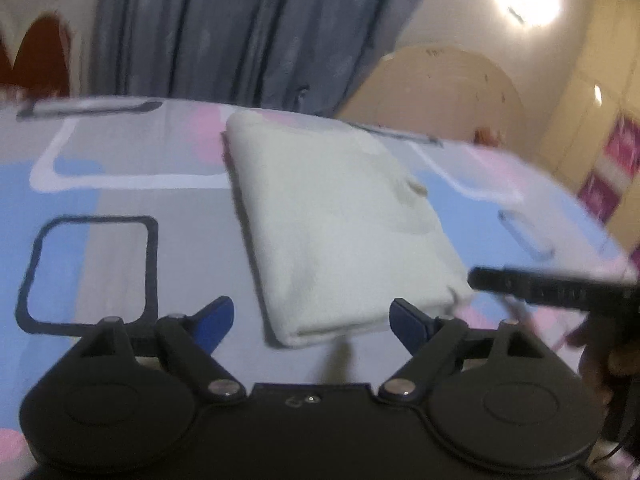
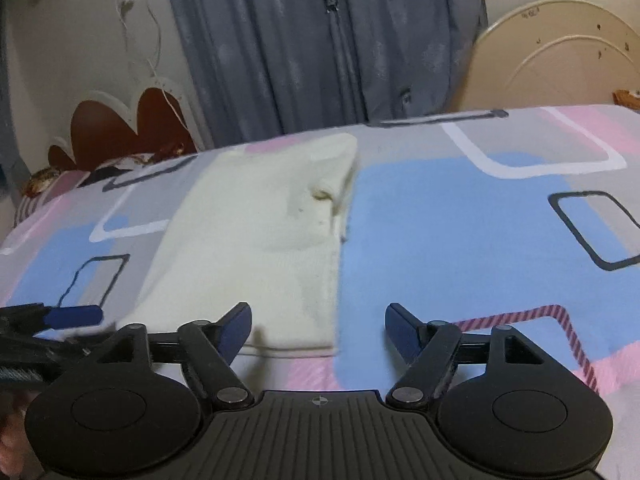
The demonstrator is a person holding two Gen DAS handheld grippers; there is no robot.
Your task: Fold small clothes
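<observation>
In the left wrist view we see the folded cream garment (image 1: 340, 232) lying flat in the middle of the frame on a bedsheet (image 1: 120, 196) patterned in blue, pink and grey with outlined rectangles. The left gripper (image 1: 312, 320) sits at the bottom of the frame with its blue-tipped jaws spread wide; the near edge of the garment lies between the tips, but the pads do not press on it. At the right edge of this view the right gripper (image 1: 552, 288) reaches in as a dark bar, just beside the garment's lower right corner.

In the right wrist view the garment (image 2: 248, 240) fills the centre left, its near hem just ahead of the left fingertip (image 2: 236, 326). The right gripper (image 2: 318, 328) also stands open, nothing clamped between its pads; its right tip is over bare blue sheet. At the lower left edge of this frame the left gripper (image 2: 72, 316) shows one blue tip, close to the garment's left corner.

Behind the bed, grey-blue curtains (image 2: 312, 48) hang across the upper centre, and a cream arched panel (image 2: 560, 56) stands in the upper right.
</observation>
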